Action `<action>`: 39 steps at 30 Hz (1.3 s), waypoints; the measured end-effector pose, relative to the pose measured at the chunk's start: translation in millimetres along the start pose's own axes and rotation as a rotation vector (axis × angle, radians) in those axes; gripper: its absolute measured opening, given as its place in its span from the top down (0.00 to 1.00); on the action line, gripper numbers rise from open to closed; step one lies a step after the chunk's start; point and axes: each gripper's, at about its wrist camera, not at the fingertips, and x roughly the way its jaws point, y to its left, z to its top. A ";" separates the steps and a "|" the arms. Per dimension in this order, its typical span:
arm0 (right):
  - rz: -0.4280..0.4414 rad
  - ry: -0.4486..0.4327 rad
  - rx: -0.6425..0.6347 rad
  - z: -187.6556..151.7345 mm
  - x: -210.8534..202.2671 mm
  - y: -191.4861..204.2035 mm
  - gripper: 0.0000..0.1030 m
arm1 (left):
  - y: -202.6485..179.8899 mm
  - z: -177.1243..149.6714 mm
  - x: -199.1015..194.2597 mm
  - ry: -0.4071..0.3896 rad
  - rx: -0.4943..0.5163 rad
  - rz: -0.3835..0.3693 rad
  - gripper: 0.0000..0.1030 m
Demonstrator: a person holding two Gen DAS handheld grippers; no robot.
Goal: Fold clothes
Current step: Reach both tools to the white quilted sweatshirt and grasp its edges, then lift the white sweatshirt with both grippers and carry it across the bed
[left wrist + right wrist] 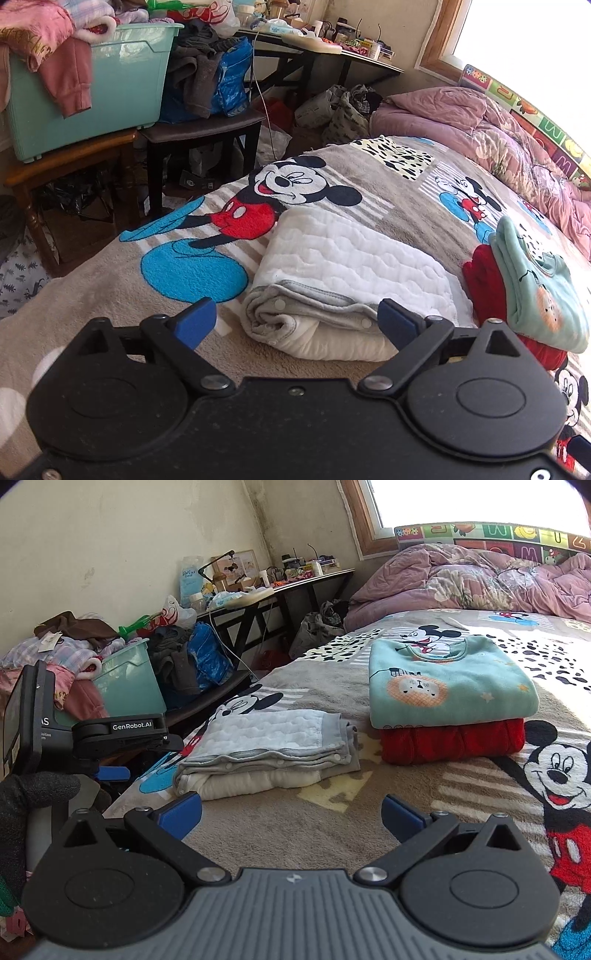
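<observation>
Nearest, both grippers hang over the Mickey Mouse blanket (280, 834) with their blue-padded fingers spread wide and nothing between them. The left gripper (297, 323) sits just short of the folded white garment (354, 273), its right pad (397, 326) at the garment's near edge by the row of snaps; whether it touches the cloth cannot be told. The right gripper (291, 814) is further back, with bare blanket between its fingers and the garment (266, 753). In the right wrist view the left gripper (110, 753) shows at the left edge, held in a dark gloved hand (35, 786).

The white garment lies folded in a flat rectangle, quilted side up, grey trimmed edges stacked along the near side. Just beside it, to the right, stands a stack of two: a mint sweatshirt (450, 681) with a lion print lying on a folded red garment (452, 740). The two piles are near but apart.

Further back, a crumpled pink quilt (480, 579) lies heaped at the head of the bed under the window. Off the left side of the bed, a mint bin (92, 81) heaped with clothes stands on a wooden chair (70, 162), with a blue bag (229, 81) beside it and a cluttered desk (280, 585) against the wall.
</observation>
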 end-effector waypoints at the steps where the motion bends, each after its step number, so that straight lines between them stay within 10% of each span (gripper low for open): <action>1: 0.005 0.003 0.011 -0.1 2.0 -3.1 0.00 | -1.5 -0.4 4.9 0.001 0.000 0.001 0.19; 7: 0.034 0.031 0.062 -3.5 13.8 -20.1 0.00 | -8.7 -2.3 26.2 0.011 0.034 0.007 0.29; 15: 0.028 0.082 0.075 -18.6 21.3 -31.0 0.00 | -31.1 -6.7 35.8 -0.039 0.189 0.044 0.94; 30: 0.004 0.022 0.116 -20.2 -97.7 -52.4 0.00 | -114.7 13.0 -158.3 -0.253 0.356 -0.282 0.97; 39: -0.022 -0.084 0.239 -51.3 -229.7 -109.2 0.00 | -201.6 -37.8 -270.9 -0.280 0.499 -0.482 0.97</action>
